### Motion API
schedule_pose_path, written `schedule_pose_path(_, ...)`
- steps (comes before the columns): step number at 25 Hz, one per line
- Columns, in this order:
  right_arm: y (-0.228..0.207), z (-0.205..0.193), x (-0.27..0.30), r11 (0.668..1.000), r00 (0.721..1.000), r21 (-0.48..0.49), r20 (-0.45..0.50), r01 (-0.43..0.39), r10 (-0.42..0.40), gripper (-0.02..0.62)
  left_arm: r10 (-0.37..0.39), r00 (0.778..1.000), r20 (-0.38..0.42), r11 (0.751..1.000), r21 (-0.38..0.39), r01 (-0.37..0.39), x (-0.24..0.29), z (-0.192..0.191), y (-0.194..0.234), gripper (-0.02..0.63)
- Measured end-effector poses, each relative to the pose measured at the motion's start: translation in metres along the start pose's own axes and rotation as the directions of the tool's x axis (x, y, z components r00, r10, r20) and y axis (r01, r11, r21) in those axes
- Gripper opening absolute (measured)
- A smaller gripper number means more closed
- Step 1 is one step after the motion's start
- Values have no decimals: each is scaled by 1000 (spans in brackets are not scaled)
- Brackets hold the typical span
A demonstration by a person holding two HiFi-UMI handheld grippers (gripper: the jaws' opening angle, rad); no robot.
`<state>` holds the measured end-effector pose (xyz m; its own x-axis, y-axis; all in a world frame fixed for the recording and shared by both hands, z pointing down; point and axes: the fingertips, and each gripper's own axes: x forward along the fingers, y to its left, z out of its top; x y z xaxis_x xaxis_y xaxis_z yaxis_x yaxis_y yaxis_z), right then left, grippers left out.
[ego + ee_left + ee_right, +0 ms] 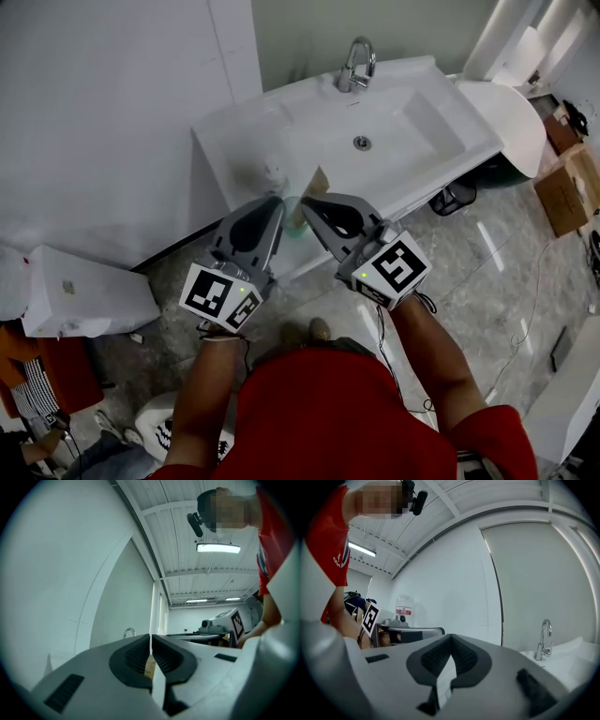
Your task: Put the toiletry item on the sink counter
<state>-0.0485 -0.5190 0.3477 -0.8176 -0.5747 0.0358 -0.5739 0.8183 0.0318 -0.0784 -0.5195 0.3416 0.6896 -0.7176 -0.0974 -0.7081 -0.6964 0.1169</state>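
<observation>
The white sink counter (pixel 234 141) with its chrome faucet (pixel 356 64) lies ahead of me in the head view. A small white item (pixel 274 172) stands on its left part. A tan printed item (pixel 317 181) shows at the counter's front edge, just beyond both gripper tips. My left gripper (pixel 274 202) is shut. The tan item (pixel 150 666) shows through the slit behind its tips; I cannot tell whether it is held. My right gripper (pixel 309 203) hangs beside it, also shut (pixel 451 636), with nothing seen between its pads.
A pale greenish shelf (pixel 295 225) sits under the counter's front. A white wall panel (pixel 112 122) rises at the left, with a white box (pixel 84 295) at its foot. A cardboard box (pixel 567 187) and cables lie on the marble floor at the right.
</observation>
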Motion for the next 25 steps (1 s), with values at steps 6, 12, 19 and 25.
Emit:
schedule_pose_path(6,2,2,4,1000,1000,-3,12,-9,9,29,-5,1000,-3,1000,-1,5,1,-2,-1,28)
schedule_pose_path(12,3,4,0,1000,1000,-8,8,-2,2,28,-8,1000,-2,1000,-2,8,0,-1,-5,26)
schedule_pose_path(19,-1,-3,-4,1000,999,-9,-33,14,-15,28,-7,1000,-4,1000,-1,7,-1,-2,-7,26)
schedule_pose_path(25,3,0,-4,1000,1000,-2,-5,-7,7,28,-8,1000,-8,1000,1,8,-1,-3,-9,26)
